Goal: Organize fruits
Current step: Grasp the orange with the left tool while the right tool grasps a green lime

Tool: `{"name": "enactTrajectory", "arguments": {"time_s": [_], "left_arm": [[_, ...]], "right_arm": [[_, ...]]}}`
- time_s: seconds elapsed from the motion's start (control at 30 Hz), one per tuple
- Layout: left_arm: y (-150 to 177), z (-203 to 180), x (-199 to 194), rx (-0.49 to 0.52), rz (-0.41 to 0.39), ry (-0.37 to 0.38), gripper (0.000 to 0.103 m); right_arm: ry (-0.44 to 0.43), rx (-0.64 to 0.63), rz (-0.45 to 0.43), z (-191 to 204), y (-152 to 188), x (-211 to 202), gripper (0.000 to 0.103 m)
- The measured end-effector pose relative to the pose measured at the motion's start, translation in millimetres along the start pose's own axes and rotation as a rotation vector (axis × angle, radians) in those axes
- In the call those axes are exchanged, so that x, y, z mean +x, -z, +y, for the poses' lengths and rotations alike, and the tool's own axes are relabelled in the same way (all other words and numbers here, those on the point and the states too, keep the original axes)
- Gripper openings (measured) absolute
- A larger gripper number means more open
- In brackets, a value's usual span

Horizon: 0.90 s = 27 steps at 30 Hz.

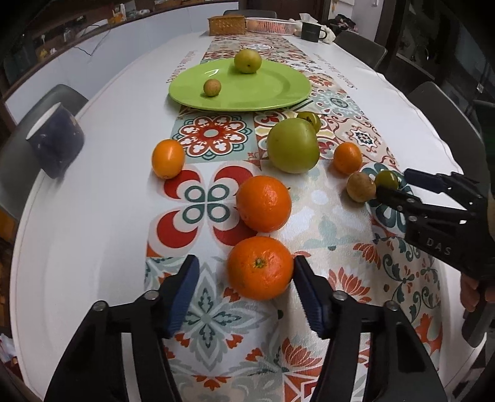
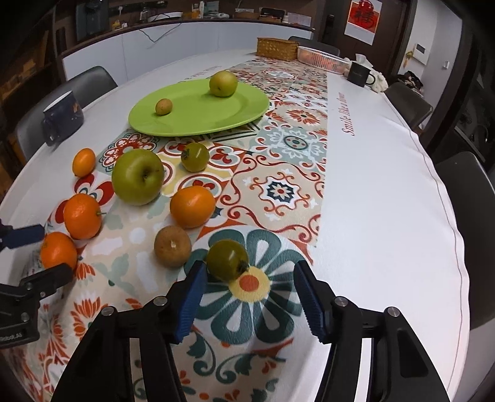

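Observation:
My left gripper (image 1: 246, 261) stands open around an orange (image 1: 260, 267) on the patterned runner. Its right pad touches the orange's side, while the left pad stays a gap away. In the right wrist view my right gripper (image 2: 250, 266) is open around a small green tomato (image 2: 227, 259), which leans against the left pad and is well clear of the right one. A green plate (image 1: 241, 89) farther back holds a yellow-green fruit (image 1: 247, 61) and a small brownish one (image 1: 212, 87). Between plate and grippers lie a green apple (image 1: 292, 145), another orange (image 1: 263, 203), two small oranges and a brown fruit (image 1: 360, 187).
A dark blue mug (image 1: 55, 142) stands at the table's left edge. At the far end are a wicker basket (image 1: 227, 24), a pink tray (image 1: 270, 24) and a black mug (image 1: 311, 31). Grey chairs ring the table. A second green tomato (image 1: 309, 119) sits behind the apple.

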State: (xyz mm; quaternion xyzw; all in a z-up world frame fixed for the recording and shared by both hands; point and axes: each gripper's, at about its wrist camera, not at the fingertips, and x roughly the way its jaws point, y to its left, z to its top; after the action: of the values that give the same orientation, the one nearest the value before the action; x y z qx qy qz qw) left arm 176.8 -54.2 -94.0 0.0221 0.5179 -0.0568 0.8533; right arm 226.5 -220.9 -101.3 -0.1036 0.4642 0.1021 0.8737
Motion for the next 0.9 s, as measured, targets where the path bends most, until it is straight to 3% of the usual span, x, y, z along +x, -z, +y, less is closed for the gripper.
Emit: {"name": "enactTrajectory", "arguments": {"time_s": [0.13,0.33,0.9], "left_arm": [[-1.0,-2.1,3.8,0.001,0.01,0.041,0.044],[0.0,-4.7,3.8,0.015,-0.003,0.041,0.042],[-0.3,-13.8,-27.7,0.074,-0.104,0.053,0.042]], "right_arm": [[-0.022,0.002,0.013,1.7,-3.5,7.5,0.048],[-0.051,0.006,0.01,3.6,-4.0,7.2,0.029],[-0.106,0.081,-0.054,10.6,12.7,-43.2,0.029]]}}
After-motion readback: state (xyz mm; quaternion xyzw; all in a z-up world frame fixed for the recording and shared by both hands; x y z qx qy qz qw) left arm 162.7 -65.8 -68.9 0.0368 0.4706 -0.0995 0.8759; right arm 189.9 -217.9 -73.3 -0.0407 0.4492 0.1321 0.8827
